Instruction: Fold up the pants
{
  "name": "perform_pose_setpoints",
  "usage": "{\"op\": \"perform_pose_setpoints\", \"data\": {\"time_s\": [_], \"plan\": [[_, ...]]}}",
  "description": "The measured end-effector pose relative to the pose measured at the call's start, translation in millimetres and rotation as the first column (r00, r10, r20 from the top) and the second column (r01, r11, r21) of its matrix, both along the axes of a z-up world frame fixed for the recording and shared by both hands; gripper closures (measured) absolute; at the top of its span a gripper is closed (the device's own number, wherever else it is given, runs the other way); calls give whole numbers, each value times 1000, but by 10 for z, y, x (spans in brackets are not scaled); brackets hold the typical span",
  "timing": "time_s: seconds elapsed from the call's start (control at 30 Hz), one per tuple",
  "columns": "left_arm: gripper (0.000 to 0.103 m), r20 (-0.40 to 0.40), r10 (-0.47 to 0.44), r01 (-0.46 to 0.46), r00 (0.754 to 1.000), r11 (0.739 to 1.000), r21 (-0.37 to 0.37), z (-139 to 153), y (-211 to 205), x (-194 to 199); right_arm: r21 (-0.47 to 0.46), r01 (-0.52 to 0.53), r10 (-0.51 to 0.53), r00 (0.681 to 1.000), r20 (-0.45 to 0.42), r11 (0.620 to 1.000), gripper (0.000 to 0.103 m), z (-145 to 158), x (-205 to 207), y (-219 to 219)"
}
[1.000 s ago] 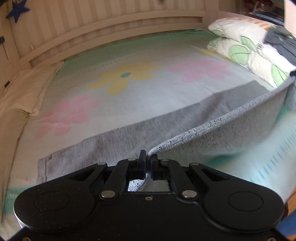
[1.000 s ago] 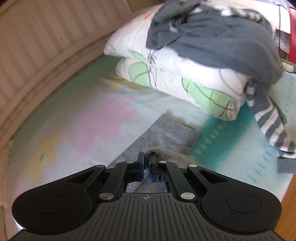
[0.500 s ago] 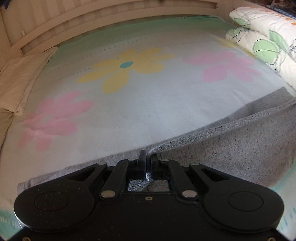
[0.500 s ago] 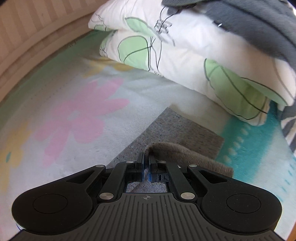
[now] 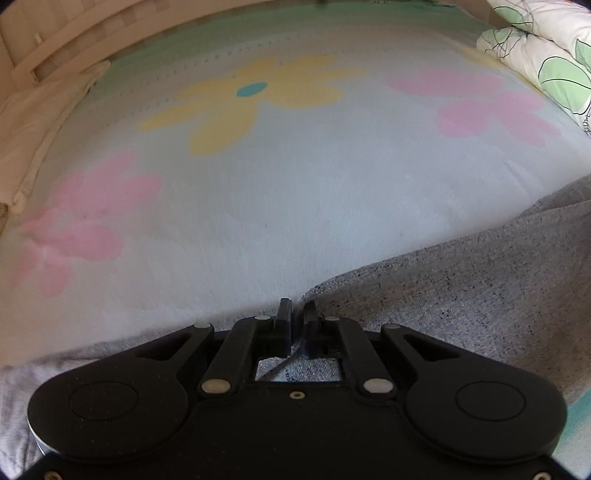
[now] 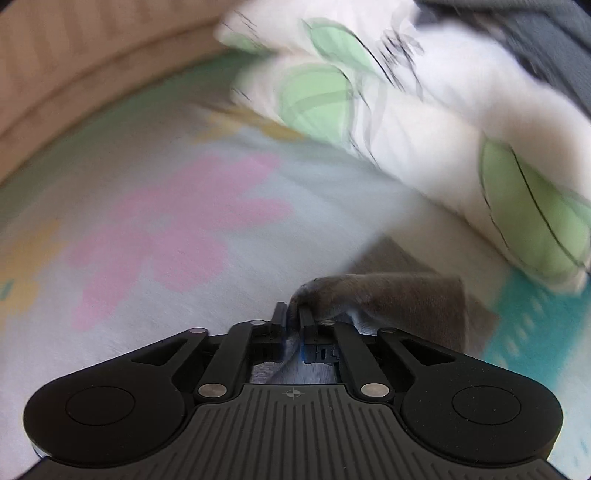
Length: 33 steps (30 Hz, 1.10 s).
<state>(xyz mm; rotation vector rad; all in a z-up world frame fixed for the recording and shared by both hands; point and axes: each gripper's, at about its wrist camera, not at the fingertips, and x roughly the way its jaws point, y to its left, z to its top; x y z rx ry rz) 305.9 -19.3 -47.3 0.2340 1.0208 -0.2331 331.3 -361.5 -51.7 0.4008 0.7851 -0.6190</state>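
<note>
Pants (image 5: 461, 295) edge sits pinched inside both left gripper (image 5: 297, 314) and right gripper (image 6: 293, 314).

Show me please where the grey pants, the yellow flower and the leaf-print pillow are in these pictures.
grey pants (image 5: 480, 295): left wrist view, on the lifted speckled cloth.
yellow flower (image 5: 255, 107): left wrist view, on a petal below its teal centre.
leaf-print pillow (image 6: 436, 122): right wrist view, on its white cover.

The pants (image 5: 480, 288) lie on the bedsheet (image 5: 295, 206), spreading to the right of the left gripper (image 5: 297, 314), with a strip of them running left beneath it. Relative to the pants, the stacked pillows (image 6: 424, 122) lie beyond and to the right, a heap of clothing (image 6: 546, 26) on top. The bed frame (image 5: 55, 48) runs behind the pants, along the sheet's far edge.
</note>
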Motion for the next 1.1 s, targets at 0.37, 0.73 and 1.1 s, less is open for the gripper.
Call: {"op": "perform_pose_setpoints", "data": {"time_s": [0.37, 0.73, 1.1], "plan": [[58, 55, 72, -71, 996, 997, -19, 216, 176, -72, 85, -58, 47, 991, 123, 995, 77, 469, -616, -303], [58, 82, 4, -5, 997, 1000, 6, 334, 285, -587, 146, -22, 17, 999, 34, 989, 77, 261, -985, -651], [58, -25, 79, -79, 997, 997, 8, 399, 394, -787, 17, -105, 106, 993, -60, 994, 77, 356, -1120, -693]]}}
